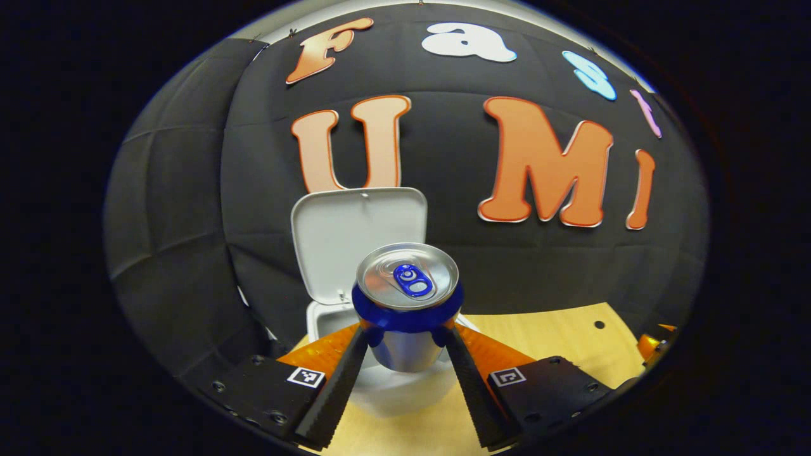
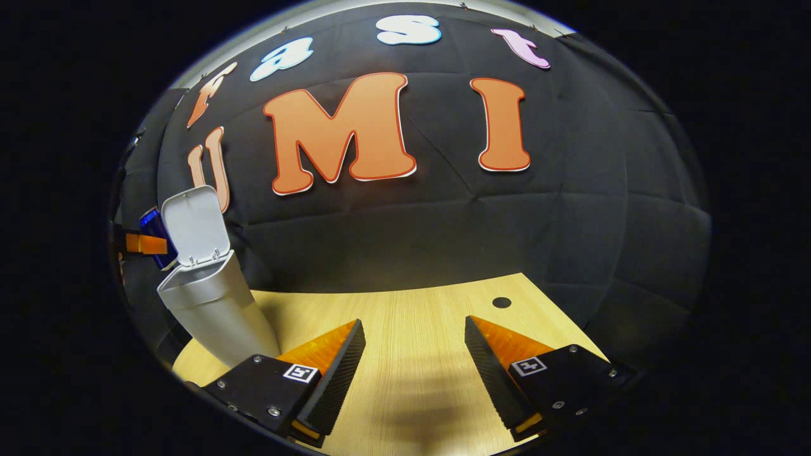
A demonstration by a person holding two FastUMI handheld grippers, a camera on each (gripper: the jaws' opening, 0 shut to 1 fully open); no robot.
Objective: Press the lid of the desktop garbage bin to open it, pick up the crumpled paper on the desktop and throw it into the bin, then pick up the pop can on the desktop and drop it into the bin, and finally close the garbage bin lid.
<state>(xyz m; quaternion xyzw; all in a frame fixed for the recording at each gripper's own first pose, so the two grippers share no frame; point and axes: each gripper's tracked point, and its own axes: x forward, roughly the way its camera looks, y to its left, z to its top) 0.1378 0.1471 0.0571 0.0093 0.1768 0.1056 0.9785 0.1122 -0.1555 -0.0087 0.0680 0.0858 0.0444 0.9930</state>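
My left gripper (image 1: 405, 339) is shut on a blue and silver pop can (image 1: 407, 297), held upright in the air just in front of the white garbage bin (image 1: 329, 320). The bin's lid (image 1: 355, 237) stands open behind the can. In the right gripper view the same bin (image 2: 212, 304) stands at the far left with its lid (image 2: 193, 225) up, and the can (image 2: 154, 229) peeks out behind the lid with the left gripper's finger (image 2: 144, 244) on it. My right gripper (image 2: 415, 335) hovers open over the wooden table (image 2: 412, 380), holding nothing.
The wooden table (image 1: 557, 342) runs to the black cloth wall behind. A small dark hole (image 2: 501, 302) marks the tabletop at the right, also seen as a hole (image 1: 599, 325) in the left gripper view.
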